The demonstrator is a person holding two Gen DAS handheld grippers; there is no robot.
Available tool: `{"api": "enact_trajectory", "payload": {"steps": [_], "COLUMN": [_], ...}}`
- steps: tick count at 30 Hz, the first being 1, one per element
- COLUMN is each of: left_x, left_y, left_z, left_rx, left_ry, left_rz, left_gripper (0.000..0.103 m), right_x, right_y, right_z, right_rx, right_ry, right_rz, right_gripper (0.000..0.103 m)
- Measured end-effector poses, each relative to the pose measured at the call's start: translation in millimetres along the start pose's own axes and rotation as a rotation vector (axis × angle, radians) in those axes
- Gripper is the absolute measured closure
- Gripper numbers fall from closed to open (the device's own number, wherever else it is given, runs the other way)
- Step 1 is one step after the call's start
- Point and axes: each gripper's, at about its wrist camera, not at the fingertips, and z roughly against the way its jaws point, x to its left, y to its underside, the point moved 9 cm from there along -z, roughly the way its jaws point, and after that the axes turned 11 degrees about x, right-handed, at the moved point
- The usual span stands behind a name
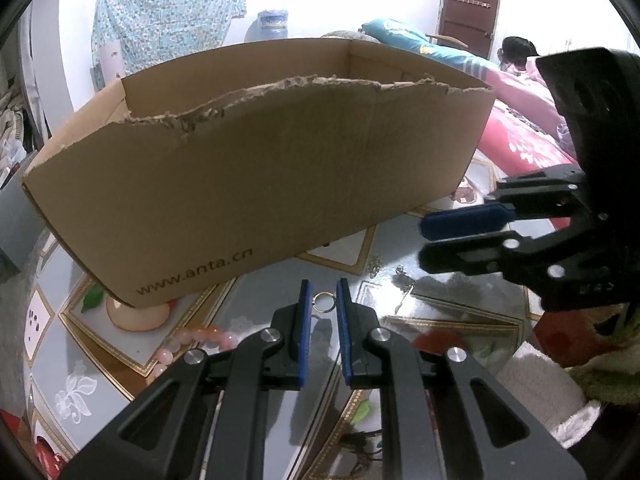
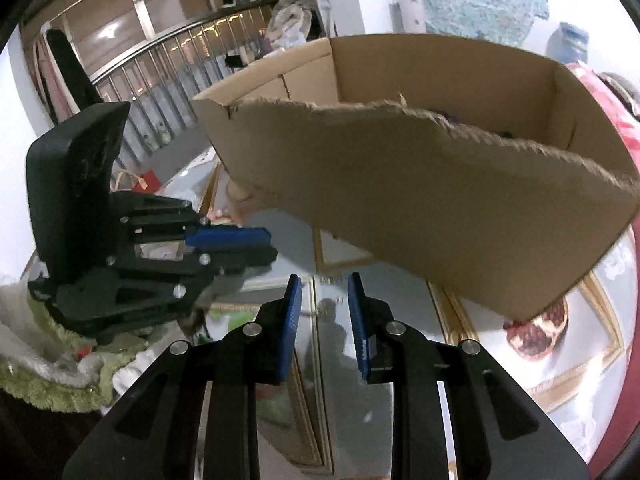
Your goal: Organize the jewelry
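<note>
The left claw [image 1: 323, 292] hovers over the glossy counter [image 1: 440, 312] with its blue pads a narrow gap apart, holding nothing; a small metal ring [image 1: 323, 303] lies on the counter just past its tips. The right claw [image 2: 323, 286] is also slightly open and empty. A pink bead bracelet [image 1: 192, 344] lies near the torn cardboard box [image 1: 260, 176]

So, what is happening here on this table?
A person holds two grippers over a glossy table, in front of a torn cardboard box. The left gripper points at a small ring lying between its fingertips, with the jaws narrow but apparently not yet pressing on it. The right gripper hovers beside it, holding nothing. A pink bead bracelet and a thin chain lie on the table, outside the box.
</note>
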Motion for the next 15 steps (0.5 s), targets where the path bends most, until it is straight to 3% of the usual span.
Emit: {"api": "enact_trajectory", "payload": {"steps": [7, 11, 15], "left_x": [-0.8, -0.2, 0.6], "left_y": [-0.8, -0.7, -0.2], "left_z": [0.5, 0.8, 0.6], "left_rx": [0.001, 0.001, 0.002], "left_ry": [0.000, 0.000, 0.000], "left_rz": [-0.005, -0.005, -0.001], "left_gripper": [0.091, 0.091, 0.091], "right_x": [2.9, 2.7, 0.9], "right_y": [-8.6, -9.3, -8.8], "right_z": [-30.8, -38.7, -38.2], "right_rx": [0.030, 0.042, 0.051], "right_ry": [0.050, 0.059, 0.058], "right_rz": [0.070, 0.093, 0.092], "right_gripper": [0.082, 0.088, 0.102]}}
